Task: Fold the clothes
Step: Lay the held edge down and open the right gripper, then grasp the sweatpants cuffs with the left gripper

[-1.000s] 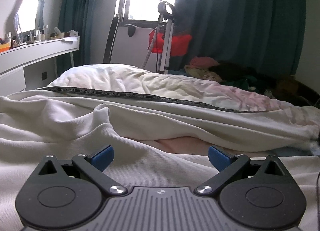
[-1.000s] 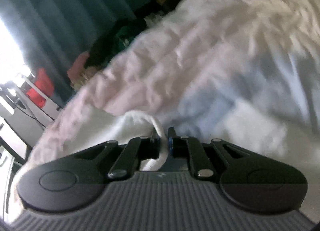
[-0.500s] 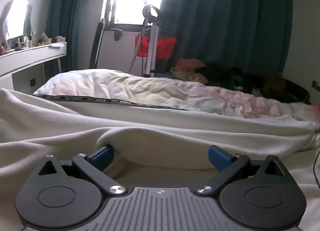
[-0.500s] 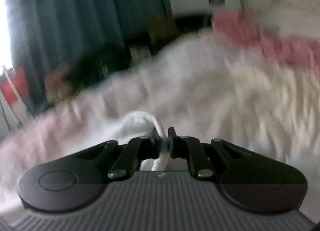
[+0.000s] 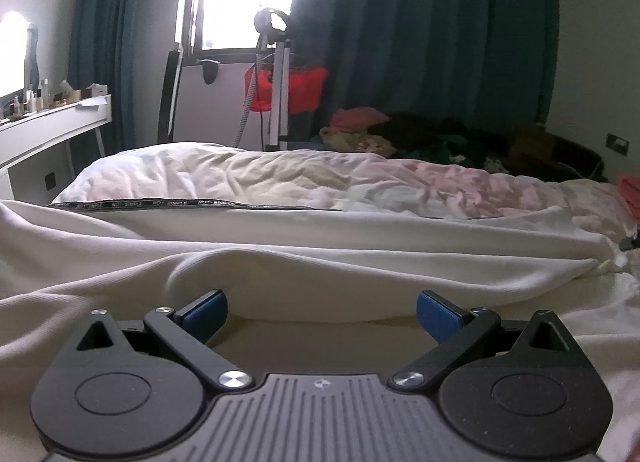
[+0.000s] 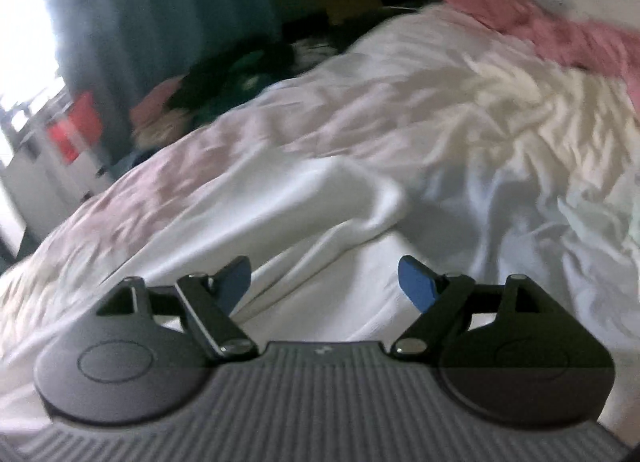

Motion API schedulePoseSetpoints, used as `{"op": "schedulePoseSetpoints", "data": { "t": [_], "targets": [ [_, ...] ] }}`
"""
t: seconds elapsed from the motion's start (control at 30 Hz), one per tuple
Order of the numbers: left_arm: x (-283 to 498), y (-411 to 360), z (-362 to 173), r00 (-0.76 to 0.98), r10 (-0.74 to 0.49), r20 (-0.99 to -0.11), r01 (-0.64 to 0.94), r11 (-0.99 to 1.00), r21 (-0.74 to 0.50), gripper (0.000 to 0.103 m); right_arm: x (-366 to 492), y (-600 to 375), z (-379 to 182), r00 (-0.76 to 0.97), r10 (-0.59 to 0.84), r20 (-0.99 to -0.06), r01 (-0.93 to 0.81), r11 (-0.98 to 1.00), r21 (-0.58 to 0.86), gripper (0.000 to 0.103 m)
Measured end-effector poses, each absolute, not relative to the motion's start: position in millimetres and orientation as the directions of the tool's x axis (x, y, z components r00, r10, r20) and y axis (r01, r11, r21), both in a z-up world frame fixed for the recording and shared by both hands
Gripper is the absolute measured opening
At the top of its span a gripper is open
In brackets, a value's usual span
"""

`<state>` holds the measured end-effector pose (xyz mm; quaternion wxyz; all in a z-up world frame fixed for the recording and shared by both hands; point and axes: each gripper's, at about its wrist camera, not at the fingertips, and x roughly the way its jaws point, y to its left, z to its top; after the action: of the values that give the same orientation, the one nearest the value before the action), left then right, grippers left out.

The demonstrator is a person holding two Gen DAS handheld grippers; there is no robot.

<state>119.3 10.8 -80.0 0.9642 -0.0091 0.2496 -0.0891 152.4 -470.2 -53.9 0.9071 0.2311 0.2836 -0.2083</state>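
A cream-white garment (image 5: 304, 258) lies spread across the bed, with a black printed band (image 5: 172, 203) along its far edge. My left gripper (image 5: 320, 312) is open and empty, low over a fold of the garment. In the right wrist view the same white garment (image 6: 320, 214) lies in a rounded fold just ahead of my right gripper (image 6: 326, 284), which is open and holds nothing.
A rumpled pink-and-white duvet (image 5: 360, 186) covers the bed beyond the garment. A pile of clothes (image 5: 400, 134) lies past the bed by the dark curtains. A tripod stand (image 5: 276, 82) and a white dresser (image 5: 48, 130) stand at the left. Pink cloth (image 6: 540, 22) lies far right.
My right gripper was shut on the white cloth and has now opened, letting the fold drop onto the bed. The left gripper stayed open; the garment in front of it has flattened.
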Motion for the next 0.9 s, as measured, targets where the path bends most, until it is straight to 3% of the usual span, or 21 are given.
{"op": "schedulePoseSetpoints", "data": {
  "t": [0.13, 0.27, 0.5, 0.6, 0.7, 0.9],
  "targets": [
    [110, 25, -66, 0.848, -0.198, -0.492, 0.169, 0.980, -0.103, 0.102, 123, -414, -33, 0.786, -0.134, -0.604, 0.391, 0.864, 0.317, 0.082],
    [108, 60, -36, 0.871, -0.129, -0.475, 0.103, 0.991, -0.082, 0.102, 100, -369, -32, 0.805, -0.029, -0.593, 0.304, 0.878, 0.370, 0.082],
    [178, 173, -11, 0.830, 0.191, -0.524, -0.173, 0.981, 0.084, 0.102, 106, -335, -52, 0.766, 0.000, -0.642, 0.254, 0.919, 0.303, 0.082],
    [212, 241, -16, 0.785, 0.357, -0.506, -0.316, 0.934, 0.168, 0.102, 114, -339, -61, 0.751, 0.004, -0.660, 0.272, 0.909, 0.315, 0.082],
    [234, 293, -25, 0.748, 0.444, -0.493, -0.365, 0.896, 0.254, 0.102, 122, -344, -68, 0.743, 0.012, -0.670, 0.297, 0.890, 0.345, 0.082],
    [274, 345, -58, 0.677, 0.424, -0.602, -0.318, 0.906, 0.280, 0.100, 138, -343, -76, 0.727, 0.011, -0.687, 0.314, 0.884, 0.347, 0.082]
  ]
}}
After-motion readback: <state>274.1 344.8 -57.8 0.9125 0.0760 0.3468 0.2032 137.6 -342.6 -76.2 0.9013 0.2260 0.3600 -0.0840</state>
